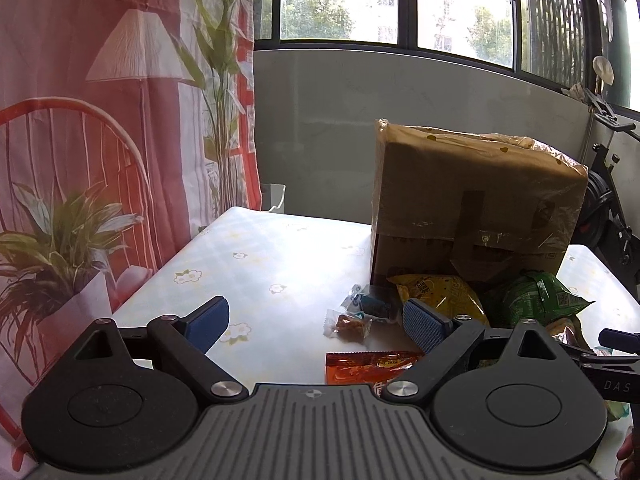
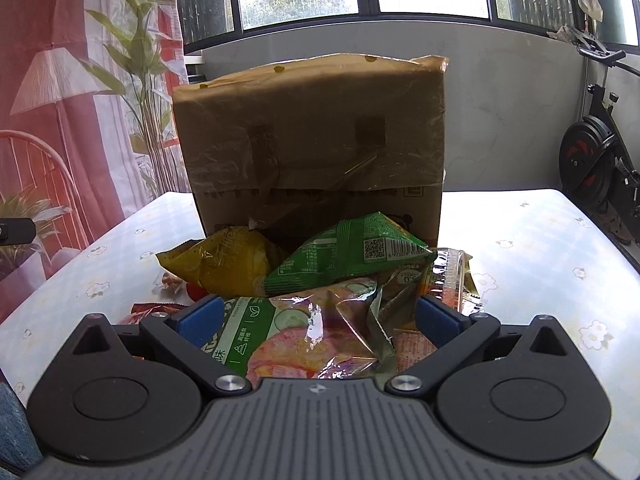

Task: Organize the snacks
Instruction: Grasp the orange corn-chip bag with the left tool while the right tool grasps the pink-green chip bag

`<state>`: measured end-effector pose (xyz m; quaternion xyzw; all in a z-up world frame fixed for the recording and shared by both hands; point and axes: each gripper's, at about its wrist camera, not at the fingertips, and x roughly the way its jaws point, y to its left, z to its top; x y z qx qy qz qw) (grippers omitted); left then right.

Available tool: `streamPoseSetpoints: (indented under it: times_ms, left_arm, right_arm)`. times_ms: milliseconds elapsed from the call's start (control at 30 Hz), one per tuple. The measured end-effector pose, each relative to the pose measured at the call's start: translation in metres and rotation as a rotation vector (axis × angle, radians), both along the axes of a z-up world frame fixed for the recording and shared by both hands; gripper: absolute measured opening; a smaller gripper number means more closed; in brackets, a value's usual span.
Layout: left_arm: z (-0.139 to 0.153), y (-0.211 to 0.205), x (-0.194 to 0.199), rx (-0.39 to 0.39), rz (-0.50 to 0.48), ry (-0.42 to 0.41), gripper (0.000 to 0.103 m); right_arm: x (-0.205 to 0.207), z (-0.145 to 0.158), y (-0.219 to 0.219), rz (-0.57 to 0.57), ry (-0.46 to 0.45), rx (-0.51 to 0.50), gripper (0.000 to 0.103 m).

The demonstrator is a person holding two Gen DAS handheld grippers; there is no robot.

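Note:
A pile of snack packets lies on the flowered table (image 1: 260,256) in front of a tall cardboard box (image 1: 472,200) wrapped in clear film. My left gripper (image 1: 316,322) is open and empty, low over the table. Beyond it lie a small clear-wrapped snack (image 1: 348,326) and an orange-red packet (image 1: 368,366), with a yellow bag (image 1: 440,288) and a green bag (image 1: 536,300) to the right. My right gripper (image 2: 318,318) is open just above a glossy green-and-pink packet (image 2: 312,336). Its pads stand apart from the packet. Behind it sit the yellow bag (image 2: 224,264), green bag (image 2: 348,256) and box (image 2: 312,140).
A red printed curtain (image 1: 100,140) hangs along the table's left side. An exercise bike (image 2: 592,160) stands past the right edge. A grey wall and windows are behind the box. Bare tabletop (image 2: 520,240) lies right of the pile.

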<state>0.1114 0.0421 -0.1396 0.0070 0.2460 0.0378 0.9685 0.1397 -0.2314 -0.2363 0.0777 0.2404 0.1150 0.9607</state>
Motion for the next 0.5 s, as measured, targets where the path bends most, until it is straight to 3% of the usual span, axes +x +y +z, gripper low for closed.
streamPoseSetpoints:
  times_ms: [500]
  left_arm:
    - [-0.033, -0.002, 0.016, -0.016, -0.063, 0.097, 0.094]
  right_arm:
    - [0.021, -0.027, -0.008, 0.071, 0.119, 0.186, 0.103]
